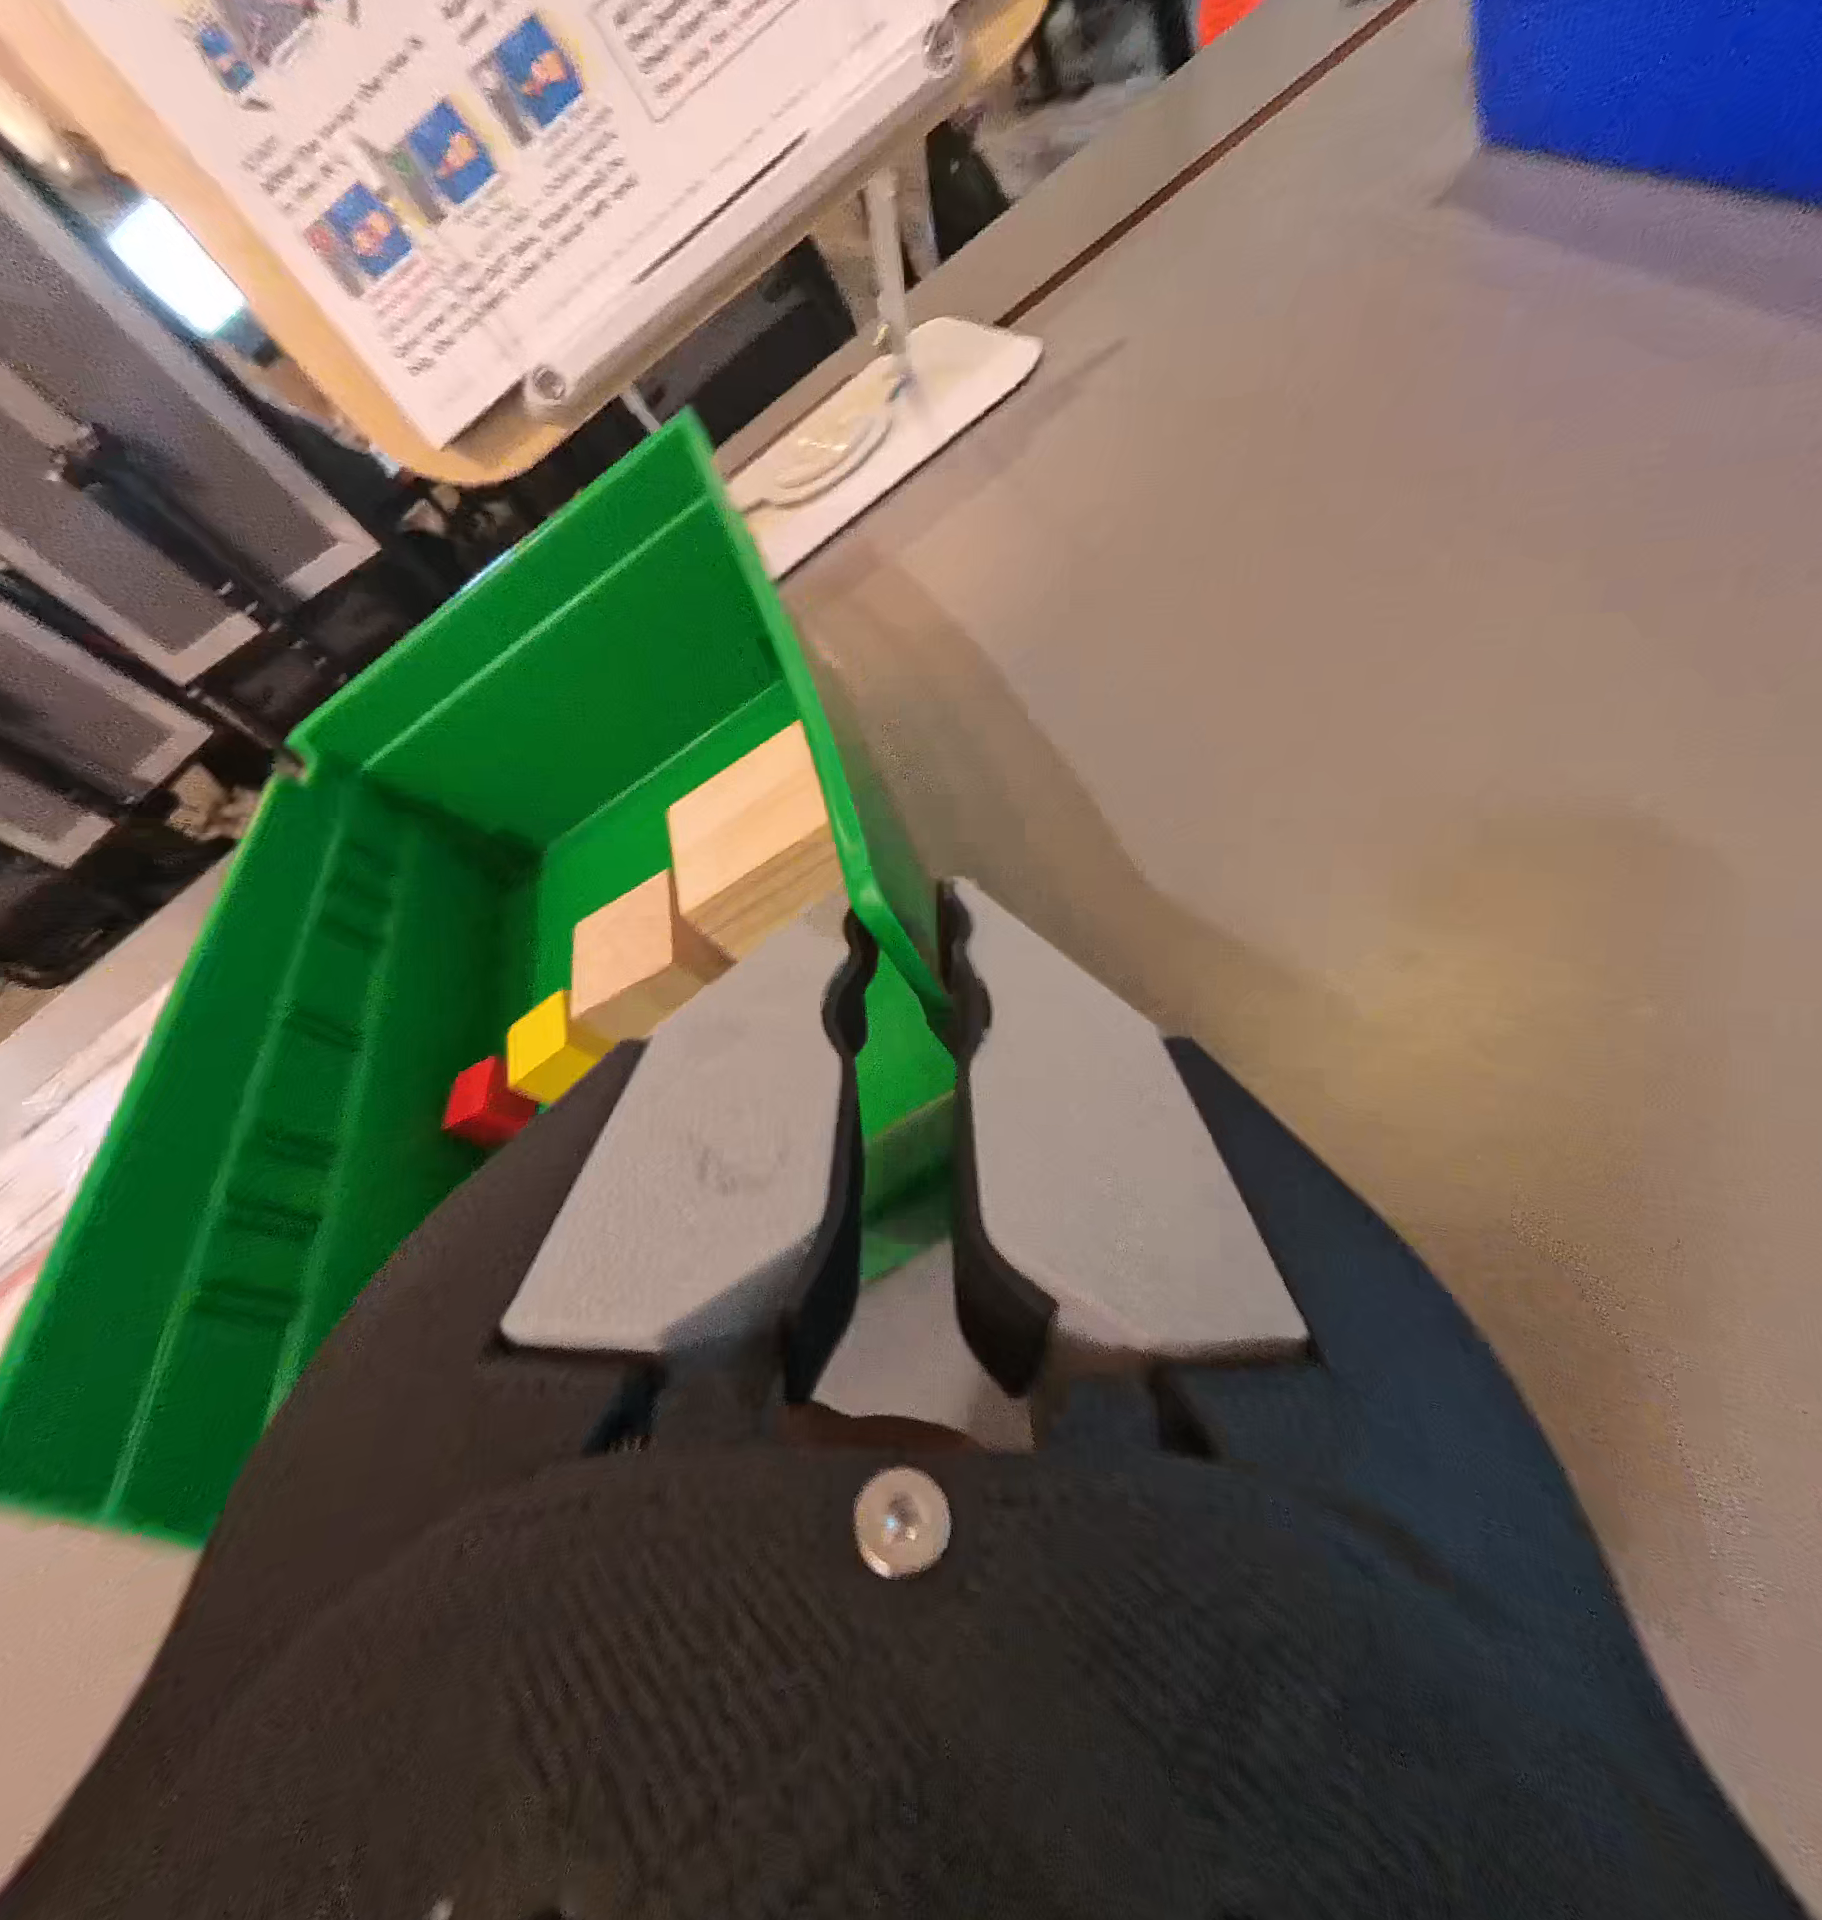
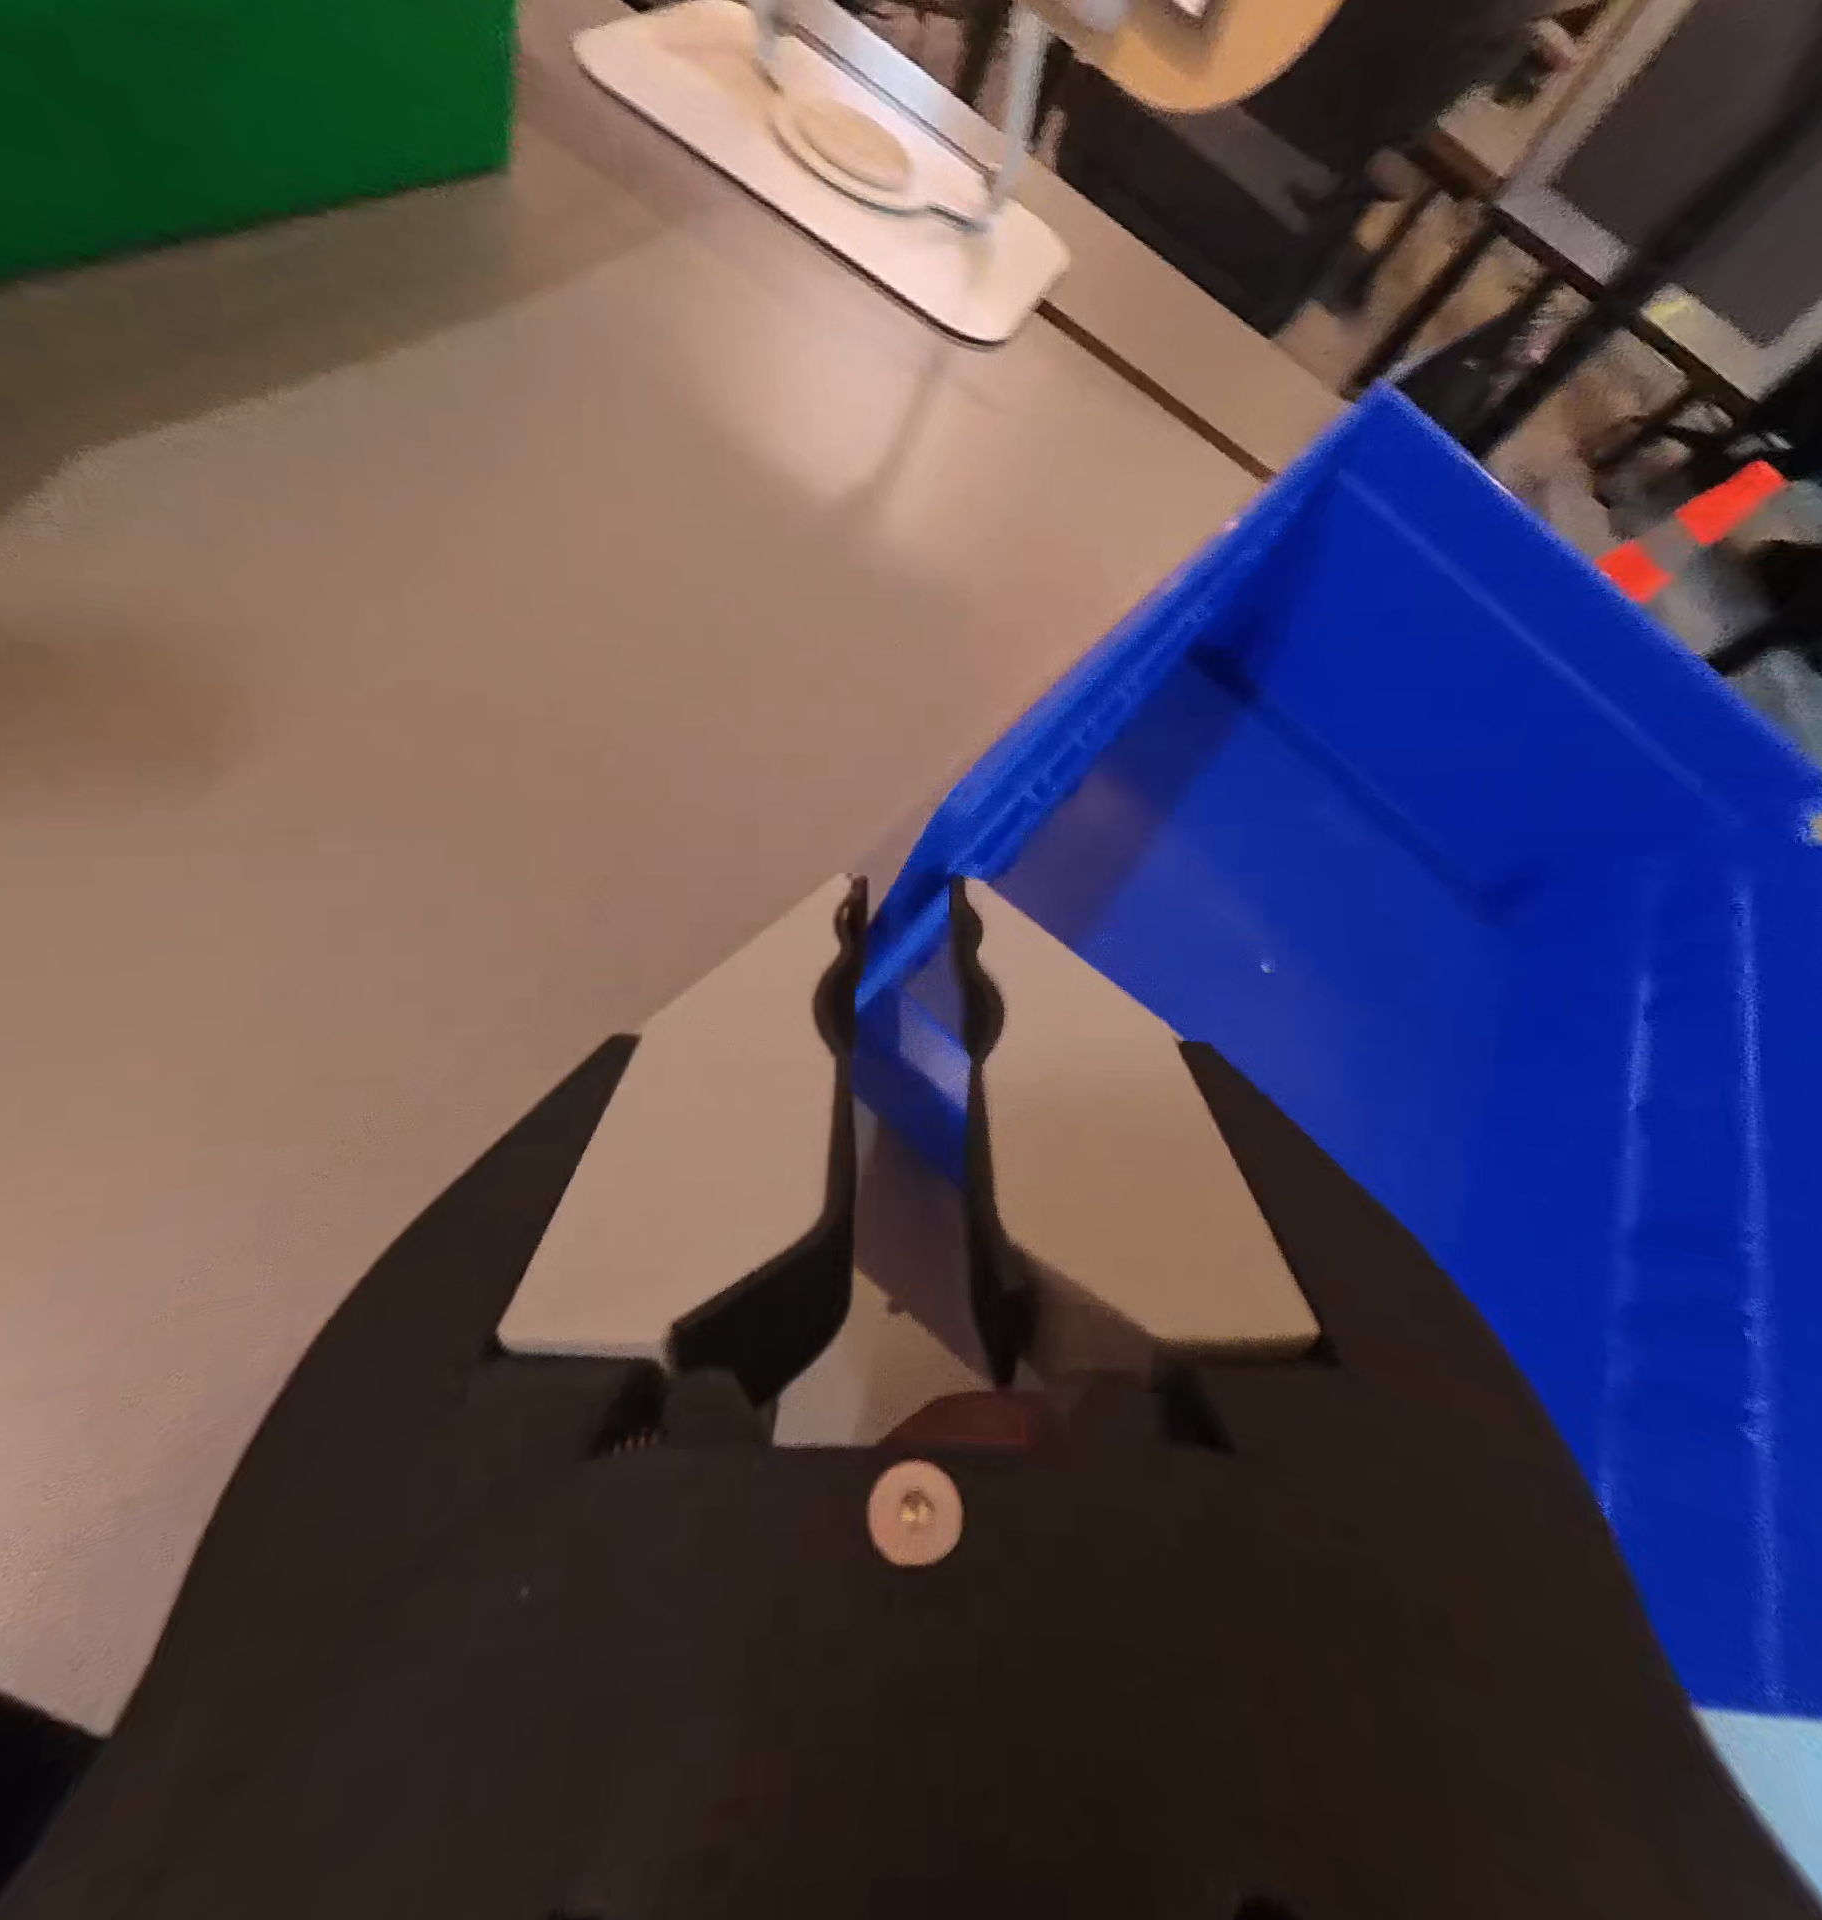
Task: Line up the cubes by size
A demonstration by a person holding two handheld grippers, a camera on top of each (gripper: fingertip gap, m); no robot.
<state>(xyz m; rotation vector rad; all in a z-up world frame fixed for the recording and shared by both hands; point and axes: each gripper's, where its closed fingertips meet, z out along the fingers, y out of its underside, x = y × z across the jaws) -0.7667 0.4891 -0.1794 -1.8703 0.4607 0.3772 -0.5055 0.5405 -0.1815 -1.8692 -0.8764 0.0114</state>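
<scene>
Left gripper (image 1: 905,940) pinches the smooth green bin's (image 1: 533,665) thin wall; four cubes (image 1: 678,925) line its floor. Right gripper (image 2: 905,914) pinches the blue bin's (image 2: 1458,935) wall.

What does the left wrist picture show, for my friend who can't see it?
The left gripper is shut on the wall of a green bin. Inside, four cubes sit in a row by size: red cube, yellow cube, small wooden cube, big wooden cube.

Four cubes (image 1: 668,940) in the left bin (image 1: 450,831) (seemingly touching), right bin (image 2: 1458,935) apart.
</scene>
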